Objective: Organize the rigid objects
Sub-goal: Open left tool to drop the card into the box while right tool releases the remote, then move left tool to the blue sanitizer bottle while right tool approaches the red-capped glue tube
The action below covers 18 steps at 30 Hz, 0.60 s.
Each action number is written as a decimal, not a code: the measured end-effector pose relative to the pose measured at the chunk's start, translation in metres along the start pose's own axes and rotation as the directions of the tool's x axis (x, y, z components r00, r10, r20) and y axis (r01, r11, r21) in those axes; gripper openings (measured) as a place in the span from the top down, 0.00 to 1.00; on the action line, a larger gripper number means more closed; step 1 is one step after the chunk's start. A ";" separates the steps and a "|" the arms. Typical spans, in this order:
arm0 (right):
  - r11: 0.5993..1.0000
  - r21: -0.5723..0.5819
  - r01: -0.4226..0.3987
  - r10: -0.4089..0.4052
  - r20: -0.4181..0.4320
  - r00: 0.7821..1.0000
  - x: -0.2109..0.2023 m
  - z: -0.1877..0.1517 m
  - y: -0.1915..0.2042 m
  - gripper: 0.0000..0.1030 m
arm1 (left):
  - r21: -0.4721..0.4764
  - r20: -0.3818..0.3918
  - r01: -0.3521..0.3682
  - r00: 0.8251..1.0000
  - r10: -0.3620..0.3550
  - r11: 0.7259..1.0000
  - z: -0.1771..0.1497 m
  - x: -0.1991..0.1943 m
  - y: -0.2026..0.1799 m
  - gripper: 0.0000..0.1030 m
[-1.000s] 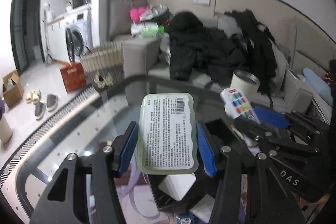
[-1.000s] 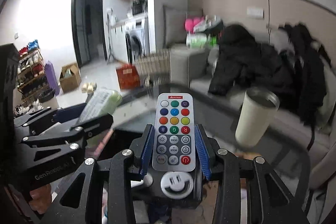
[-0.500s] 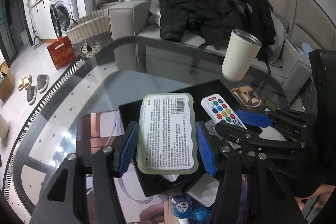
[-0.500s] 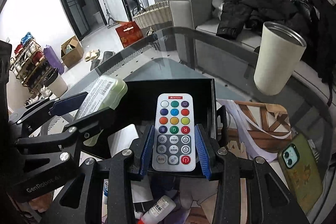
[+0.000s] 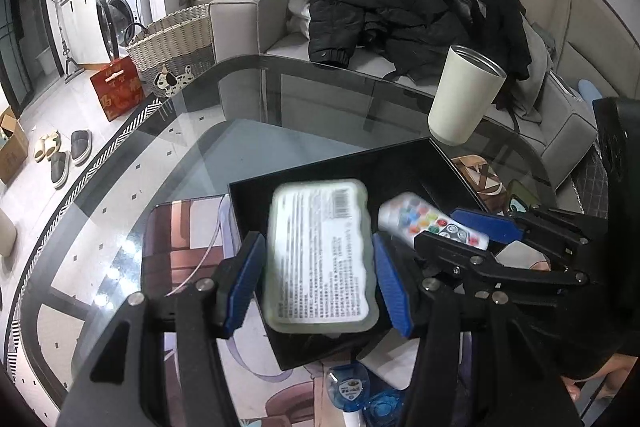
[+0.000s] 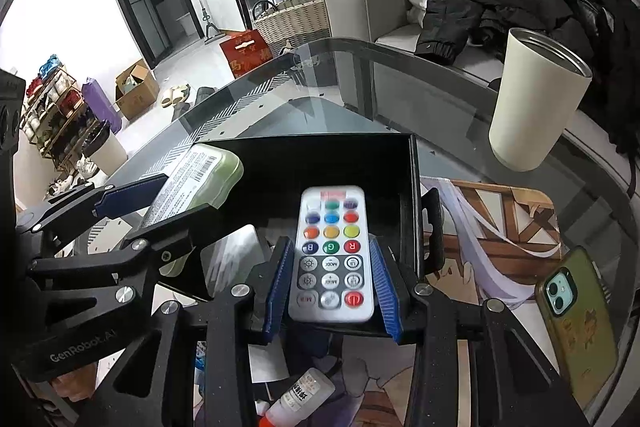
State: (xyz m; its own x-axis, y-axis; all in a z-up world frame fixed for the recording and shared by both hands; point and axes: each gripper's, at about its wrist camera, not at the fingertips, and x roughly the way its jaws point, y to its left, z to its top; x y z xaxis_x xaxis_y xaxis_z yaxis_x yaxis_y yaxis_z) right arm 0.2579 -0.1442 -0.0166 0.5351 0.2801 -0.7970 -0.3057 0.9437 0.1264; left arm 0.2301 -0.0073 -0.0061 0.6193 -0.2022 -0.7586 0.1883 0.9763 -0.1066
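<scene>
My left gripper [image 5: 318, 269] has its blue pads slightly apart from a pale green flat case [image 5: 320, 253] with a white label; the case looks blurred, over the open black box [image 5: 400, 163]. My right gripper [image 6: 331, 285] stands open around a white remote [image 6: 332, 255] with coloured buttons, also blurred, above the same box [image 6: 320, 163]. In the right wrist view the left gripper [image 6: 132, 211] and the case [image 6: 200, 179] are at the left. In the left wrist view the remote [image 5: 432, 221] and the right gripper [image 5: 500, 239] are at the right.
A cream tumbler [image 6: 536, 103] stands on the glass table [image 5: 168, 163] beyond the box. A phone [image 6: 576, 323] lies on a printed mat [image 6: 500, 211] at the right. Small bottles [image 6: 300, 399] and blue round items [image 5: 352, 387] lie near the front. A sofa with dark clothes [image 5: 380, 7] is behind.
Both grippers tilted down and came lower over the black box. The pads of both have widened, and the case and the remote now look blurred and loose between them.
</scene>
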 end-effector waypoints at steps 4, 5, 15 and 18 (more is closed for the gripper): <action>1.000 0.013 -0.007 0.007 0.003 1.000 -0.003 -0.004 -0.002 0.62 | -0.006 0.017 -0.015 1.000 0.015 1.000 0.000 -0.005 0.002 0.33; 1.000 0.017 -0.013 0.013 0.003 1.000 -0.003 -0.004 -0.003 0.62 | -0.010 0.024 -0.011 1.000 0.012 1.000 0.000 -0.007 0.003 0.32; 0.999 -0.018 0.045 -0.043 0.132 0.990 -0.045 -0.015 0.005 0.62 | -0.040 0.202 -0.017 0.979 0.025 0.999 -0.012 -0.051 0.003 0.27; 0.998 -0.017 0.064 -0.058 0.234 0.971 -0.073 -0.020 0.007 0.62 | -0.038 0.314 -0.054 0.947 0.063 0.998 -0.022 -0.077 0.001 0.23</action>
State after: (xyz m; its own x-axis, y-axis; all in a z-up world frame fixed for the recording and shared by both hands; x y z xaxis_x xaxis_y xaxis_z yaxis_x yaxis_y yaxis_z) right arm 0.2009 -0.1620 0.0304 0.7213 0.2583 -0.6426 -0.2842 0.9565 0.0654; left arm 0.1664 0.0106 0.0381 0.8379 -0.1542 -0.5235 0.1258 0.9880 -0.0896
